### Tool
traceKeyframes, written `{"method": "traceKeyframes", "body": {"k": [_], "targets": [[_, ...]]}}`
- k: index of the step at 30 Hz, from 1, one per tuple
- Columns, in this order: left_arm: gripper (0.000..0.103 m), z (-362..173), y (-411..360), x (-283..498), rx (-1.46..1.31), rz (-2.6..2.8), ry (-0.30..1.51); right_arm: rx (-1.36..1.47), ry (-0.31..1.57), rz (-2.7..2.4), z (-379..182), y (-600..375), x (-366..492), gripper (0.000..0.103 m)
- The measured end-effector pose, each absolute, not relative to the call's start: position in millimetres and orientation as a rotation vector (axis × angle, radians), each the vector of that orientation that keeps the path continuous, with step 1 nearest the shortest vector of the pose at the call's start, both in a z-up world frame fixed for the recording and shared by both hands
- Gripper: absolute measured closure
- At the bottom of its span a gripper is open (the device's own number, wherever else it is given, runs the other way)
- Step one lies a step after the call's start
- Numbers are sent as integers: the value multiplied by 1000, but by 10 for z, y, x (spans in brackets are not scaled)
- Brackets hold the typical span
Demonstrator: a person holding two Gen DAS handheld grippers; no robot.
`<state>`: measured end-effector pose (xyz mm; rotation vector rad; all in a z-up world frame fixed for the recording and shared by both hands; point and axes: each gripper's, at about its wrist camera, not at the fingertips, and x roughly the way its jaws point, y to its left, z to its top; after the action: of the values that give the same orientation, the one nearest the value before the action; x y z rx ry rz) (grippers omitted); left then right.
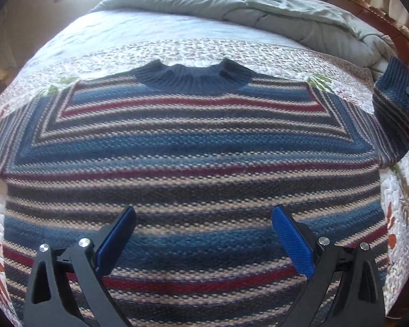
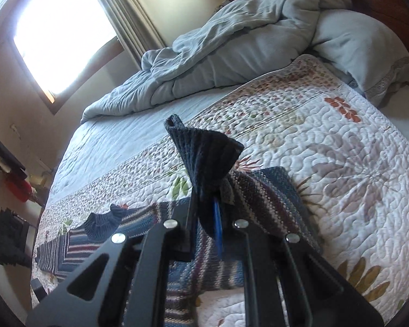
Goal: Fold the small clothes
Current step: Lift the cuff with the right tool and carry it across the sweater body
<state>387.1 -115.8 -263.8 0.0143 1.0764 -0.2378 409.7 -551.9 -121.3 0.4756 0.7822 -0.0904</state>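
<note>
Here, sweater [image 1: 193,163] flat on quilt [image 2: 340,147]; left tool [image 1: 204,242] wide open above it; right tool [image 2: 205,218] pinches cuff [image 2: 204,160]; blanket [image 2: 231,46] behind.

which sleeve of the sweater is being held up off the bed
The sleeve on the wearer's-left side, at the right of the left wrist view: the right gripper pinches its cuff. The other sleeve lies flat.

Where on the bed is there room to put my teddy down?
Bare quilt lies free right of the lifted sleeve, up to the pillow. The pale sheet between the sweater collar and the bunched comforter is free too. The middle is crowded by sweater.
</note>
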Motion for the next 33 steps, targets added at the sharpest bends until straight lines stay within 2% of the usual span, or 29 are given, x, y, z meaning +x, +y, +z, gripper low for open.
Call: {"method": "traceKeyframes", "body": {"k": [33], "targets": [[4,-2596,-844,3912,-4,-217,1059,351,838,68,-1404,-4045,4423,94]]}}
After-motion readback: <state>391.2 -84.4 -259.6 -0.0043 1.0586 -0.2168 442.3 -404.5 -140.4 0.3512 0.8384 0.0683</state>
